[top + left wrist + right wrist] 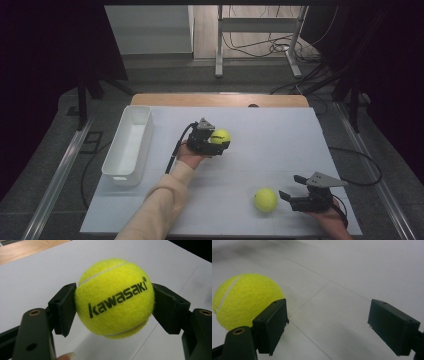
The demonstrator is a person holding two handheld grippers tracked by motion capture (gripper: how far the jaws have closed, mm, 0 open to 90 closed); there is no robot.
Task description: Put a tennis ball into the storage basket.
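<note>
L gripper [216,142] clamped on ball [115,298] mid-worktop, prob for bin [131,145] at left edge; R gripper [292,189] jaws apart, lined up beside 2nd ball [265,199] near front edge.

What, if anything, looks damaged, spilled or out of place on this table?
Nothing stands out. The left gripper holds one ball cleanly, the other ball sits on the table beside the open right gripper, and the white bin stands upright.

"kawasaki" on the tennis ball [115,298]
</note>
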